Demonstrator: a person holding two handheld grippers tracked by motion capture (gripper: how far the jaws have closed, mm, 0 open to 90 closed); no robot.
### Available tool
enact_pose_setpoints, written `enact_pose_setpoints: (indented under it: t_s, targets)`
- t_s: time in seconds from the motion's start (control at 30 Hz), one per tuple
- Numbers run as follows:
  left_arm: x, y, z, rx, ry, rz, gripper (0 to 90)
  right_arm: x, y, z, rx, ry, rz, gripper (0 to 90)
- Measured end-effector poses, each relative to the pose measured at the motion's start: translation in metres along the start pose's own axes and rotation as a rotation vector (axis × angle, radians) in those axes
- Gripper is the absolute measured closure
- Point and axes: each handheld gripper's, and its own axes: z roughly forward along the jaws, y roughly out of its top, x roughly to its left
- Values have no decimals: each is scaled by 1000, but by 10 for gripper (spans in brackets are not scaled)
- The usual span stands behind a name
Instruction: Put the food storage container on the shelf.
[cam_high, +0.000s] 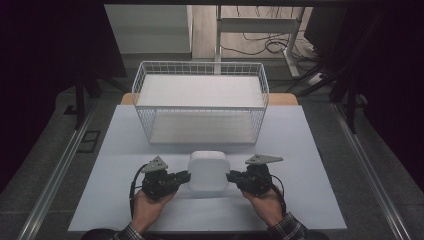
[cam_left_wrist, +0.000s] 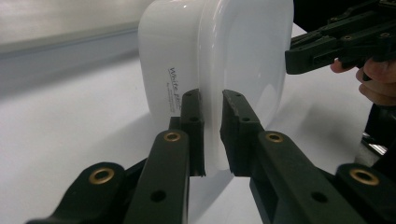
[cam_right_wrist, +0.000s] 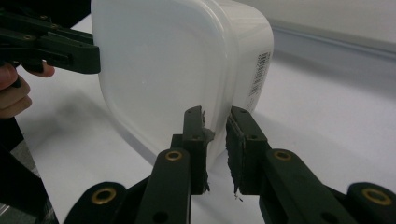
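Currently both grippers, left gripper (cam_high: 186, 175) and right gripper (cam_high: 231, 176), are pinching the rim of the white plastic container (cam_high: 208, 171) on the counter (cam_high: 300, 165), fingers closed on it; lifting evenly seems advisable.

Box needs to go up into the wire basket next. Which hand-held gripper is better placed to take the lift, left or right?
Neither alone, I'd judge. The left hand-held gripper and right hand-held gripper each pinch the rim of the white box on opposite sides, about equally far from the wire basket. A joint lift looks steadier.
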Motion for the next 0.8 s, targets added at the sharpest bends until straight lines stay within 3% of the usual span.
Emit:
enact_pose_setpoints:
  t_s: [0.17, 0.33, 0.47, 0.8]
  targets:
    - [7, 6, 0, -14, -2, -3, 801, 0, 8, -1, -46, 5, -19, 774]
    - [14, 13, 3, -21, -6, -4, 799, -3, 16, 1, -55, 1, -24, 775]
    - [24, 23, 9, -16, 10, 0, 798, -9, 29, 7, -54, -25, -53, 775]
    - [49, 49, 21, -22, 39, -12, 795, -25, 58, 26, -68, -47, -67, 772]
